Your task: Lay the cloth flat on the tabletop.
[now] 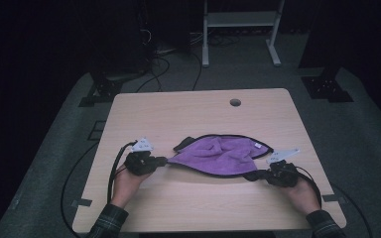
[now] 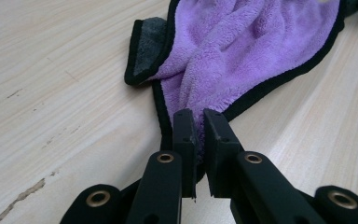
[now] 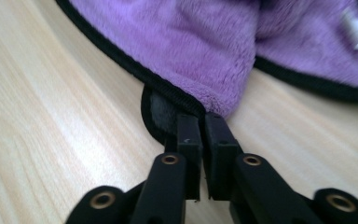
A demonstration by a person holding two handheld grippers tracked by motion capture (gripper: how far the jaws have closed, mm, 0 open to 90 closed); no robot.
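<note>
Your left tongs (image 2: 196, 122) and right tongs (image 3: 199, 122) were each pinched on a near corner of the purple cloth (image 1: 218, 154), which lay rumpled mid-desk (image 1: 178, 208). Both bites looked shallow, mostly on the hem; a sharp outward pull could have slipped one corner free.

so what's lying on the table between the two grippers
The purple microfibre cloth with black trim spans it, pinched at one corner by the left gripper and at another by the right gripper, in the high view.
</note>
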